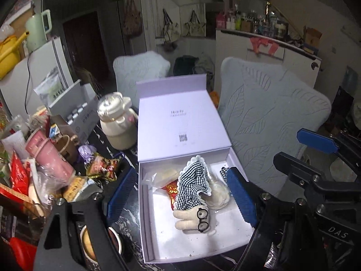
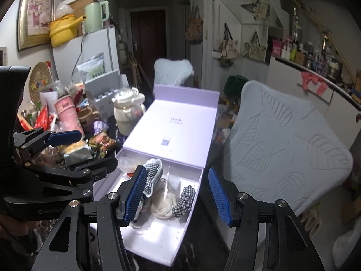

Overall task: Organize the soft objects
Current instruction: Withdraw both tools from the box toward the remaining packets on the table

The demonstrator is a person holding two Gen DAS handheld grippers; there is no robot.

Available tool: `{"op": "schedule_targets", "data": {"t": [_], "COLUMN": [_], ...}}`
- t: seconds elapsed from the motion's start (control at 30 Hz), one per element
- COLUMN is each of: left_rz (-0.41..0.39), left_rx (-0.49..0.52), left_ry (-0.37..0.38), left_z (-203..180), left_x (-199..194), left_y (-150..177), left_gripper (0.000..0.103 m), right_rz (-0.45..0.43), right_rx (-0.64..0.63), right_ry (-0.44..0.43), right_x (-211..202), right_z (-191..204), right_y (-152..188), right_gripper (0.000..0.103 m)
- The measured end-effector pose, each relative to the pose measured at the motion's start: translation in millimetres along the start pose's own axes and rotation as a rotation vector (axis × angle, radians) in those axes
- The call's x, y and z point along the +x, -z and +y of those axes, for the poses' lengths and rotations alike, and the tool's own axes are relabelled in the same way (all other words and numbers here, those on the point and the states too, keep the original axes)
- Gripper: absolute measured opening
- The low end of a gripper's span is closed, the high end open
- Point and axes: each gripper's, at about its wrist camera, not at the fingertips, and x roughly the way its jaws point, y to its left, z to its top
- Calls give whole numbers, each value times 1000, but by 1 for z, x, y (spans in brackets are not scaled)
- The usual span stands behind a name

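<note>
An open lilac box (image 1: 149, 214) (image 2: 203, 176) lies on the dark table, its lid (image 1: 180, 122) folded back. Inside lies a plush toy in a black-and-white gingham dress (image 1: 194, 185) (image 2: 153, 176) with glasses (image 1: 202, 219), a clear bag of white pads (image 1: 217, 195) (image 2: 164, 201), a small gingham piece (image 2: 183, 199) and a red packet (image 1: 170, 190). My left gripper (image 1: 180, 194) is open and empty, its fingers either side of the box. My right gripper (image 2: 178, 198) is open and empty above the box's near right part. The right gripper also shows in the left wrist view (image 1: 315, 140).
Clutter fills the table's left: a pink cup (image 1: 48, 158) (image 2: 67, 115), snack packets (image 1: 102, 166), a cream kettle-shaped jar (image 1: 117, 122) (image 2: 128, 110) and a grey box of bottles (image 1: 76, 110). Two pale quilted chair backs (image 1: 268, 122) (image 2: 286, 140) stand behind and to the right.
</note>
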Motion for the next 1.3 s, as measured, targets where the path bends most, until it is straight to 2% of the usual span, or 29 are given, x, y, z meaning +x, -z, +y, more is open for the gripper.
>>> {"op": "schedule_targets", "data": {"t": [0.23, 0.37, 0.73, 0.87, 1.13, 1.3], "left_rz": [-87, -134, -172, -210, -215, -191], "left_rx": [19, 28, 43, 63, 81, 89], "left_ry": [6, 9, 49, 43, 28, 33], "left_z": [-10, -16, -32, -41, -54, -61], "left_x": [-54, -83, -139, -163, -184, -191], "left_y": [-3, 2, 30, 46, 81, 110], "left_gripper": [83, 83, 83, 83, 83, 83], "right_rz": [-77, -118, -196, -218, -227, -224], "right_rx": [-8, -3, -12, -23, -35, -38], "right_ry": [15, 9, 0, 6, 32, 33], "right_x": [-48, -76, -142, -162, -187, -198], "right_z": [3, 6, 18, 23, 33, 38], "right_y": [-3, -1, 23, 35, 72, 96], "right_gripper": [57, 62, 66, 69, 69, 69]}}
